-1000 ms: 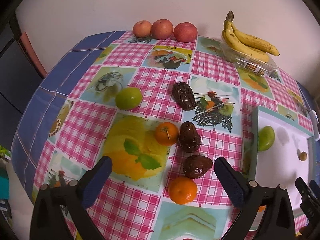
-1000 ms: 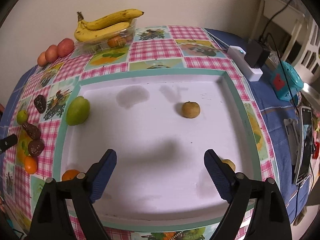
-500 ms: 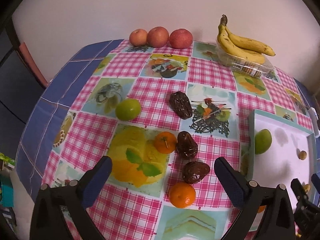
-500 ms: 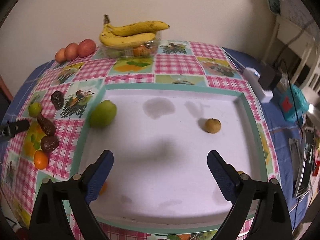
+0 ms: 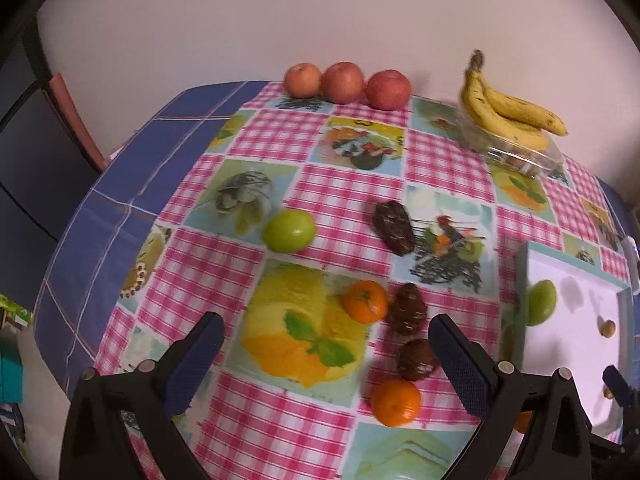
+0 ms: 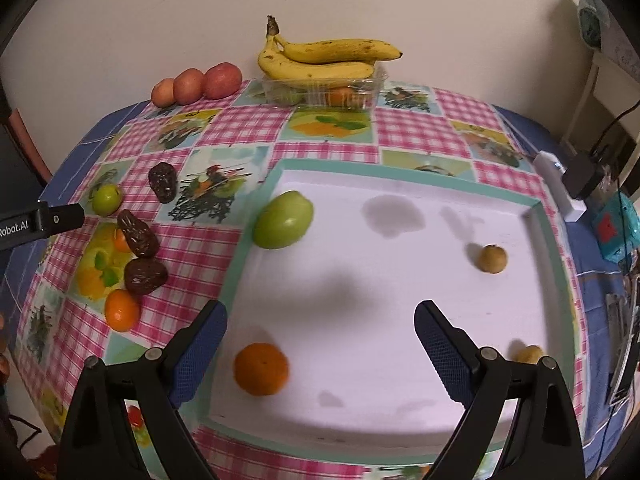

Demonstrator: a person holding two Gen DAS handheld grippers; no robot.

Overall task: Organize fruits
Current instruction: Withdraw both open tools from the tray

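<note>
With both the left gripper (image 5: 326, 360) and right gripper (image 6: 320, 344) spread wide and empty, the round fruits beside the white tray (image 6: 536, 216), like the nearest orange (image 5: 395, 402), could roll off under a hasty, off-centre pinch.

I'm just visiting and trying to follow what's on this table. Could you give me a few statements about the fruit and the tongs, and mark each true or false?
1. Both the left tongs and right tongs are open and hold nothing. True.
2. The white tray with the teal rim holds a large green fruit. True.
3. The yellow bananas lie inside the tray. False: they rest on a clear plastic box by the wall.
4. Three dark brown wrinkled fruits sit in the tray. False: they lie on the checked tablecloth.
</note>
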